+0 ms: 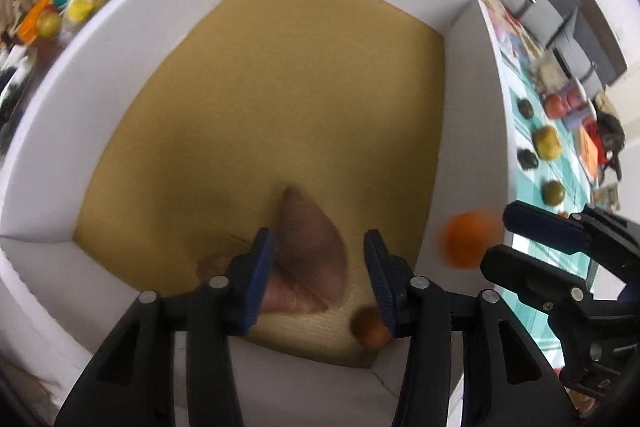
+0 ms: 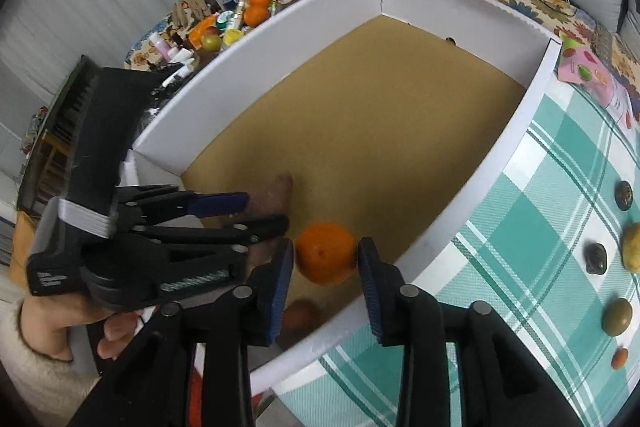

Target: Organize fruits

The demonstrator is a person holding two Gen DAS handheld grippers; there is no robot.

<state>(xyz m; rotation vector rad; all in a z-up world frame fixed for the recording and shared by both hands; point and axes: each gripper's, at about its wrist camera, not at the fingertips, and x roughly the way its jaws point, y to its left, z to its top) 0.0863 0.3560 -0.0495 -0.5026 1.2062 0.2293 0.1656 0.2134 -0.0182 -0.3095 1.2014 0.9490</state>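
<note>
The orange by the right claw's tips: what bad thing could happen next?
1. The orange sits only at the very tips of the right claw, so it may slip and thump onto the small brownish fruit below it in the corner of the white box.
2. The left claw is right beside it over the same corner, so the two claws might bump and knock the orange off course.

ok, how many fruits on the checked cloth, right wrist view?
5: two dark fruits, a yellow fruit at frame edge, a green fruit, an orange-red fruit. More may be cut off.
</note>
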